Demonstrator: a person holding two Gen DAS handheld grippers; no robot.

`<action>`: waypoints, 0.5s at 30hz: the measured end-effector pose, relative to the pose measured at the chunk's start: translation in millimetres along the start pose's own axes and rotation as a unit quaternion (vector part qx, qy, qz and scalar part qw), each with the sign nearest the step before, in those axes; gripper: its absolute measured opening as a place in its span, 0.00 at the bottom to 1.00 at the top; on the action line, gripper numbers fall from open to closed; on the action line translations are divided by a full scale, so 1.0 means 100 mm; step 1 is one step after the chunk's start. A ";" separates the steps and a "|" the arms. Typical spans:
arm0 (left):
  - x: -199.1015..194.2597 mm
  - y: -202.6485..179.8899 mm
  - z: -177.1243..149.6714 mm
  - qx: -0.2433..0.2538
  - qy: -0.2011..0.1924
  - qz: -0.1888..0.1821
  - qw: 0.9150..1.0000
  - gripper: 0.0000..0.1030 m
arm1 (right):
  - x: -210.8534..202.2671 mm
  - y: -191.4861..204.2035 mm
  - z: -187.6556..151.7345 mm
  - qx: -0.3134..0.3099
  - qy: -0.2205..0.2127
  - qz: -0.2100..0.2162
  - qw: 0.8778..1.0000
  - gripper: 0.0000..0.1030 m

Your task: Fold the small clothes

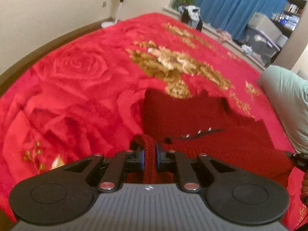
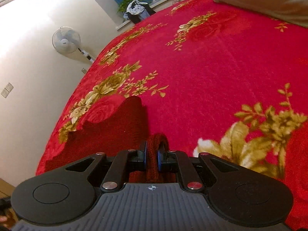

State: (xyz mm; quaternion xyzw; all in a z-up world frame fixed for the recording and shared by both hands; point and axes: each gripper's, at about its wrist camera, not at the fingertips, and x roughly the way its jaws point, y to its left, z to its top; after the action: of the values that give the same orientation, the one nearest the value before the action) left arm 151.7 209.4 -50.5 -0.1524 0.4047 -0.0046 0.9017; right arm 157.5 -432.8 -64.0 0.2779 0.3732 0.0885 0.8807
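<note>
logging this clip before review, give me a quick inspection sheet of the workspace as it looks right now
surface: bed under a red blanket with gold flower print.
job's things: dark red knit garment spread on the blanket, small buttons showing in the left wrist view.
clutter: pale pillow at the bed's edge; heap of clothes on the window ledge.
grippers: left gripper shut on a knit edge; right gripper shut on another edge.
cables: nothing seen.
surroundings: standing fan, blue curtain, potted plant, cream wall.
</note>
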 end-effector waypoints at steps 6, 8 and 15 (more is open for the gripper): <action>-0.21 0.15 -0.04 -0.027 -0.014 -0.051 0.998 0.20 | -0.28 -0.09 0.08 0.010 -0.057 -0.015 0.998 0.26; -0.38 0.18 -0.09 -0.031 -0.032 -0.050 0.998 0.36 | -0.41 -0.23 0.12 0.031 -0.062 -0.012 0.998 0.26; -0.45 0.40 -0.23 -0.032 0.023 0.011 0.999 0.45 | -0.41 -0.34 -0.09 -0.030 0.030 -0.033 0.999 0.27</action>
State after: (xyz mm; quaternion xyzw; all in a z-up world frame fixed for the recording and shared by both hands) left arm 100.3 247.5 -43.4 -0.1770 0.4273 0.0145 0.8865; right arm 120.3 -471.8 -62.9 0.2362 0.4053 0.0786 0.8797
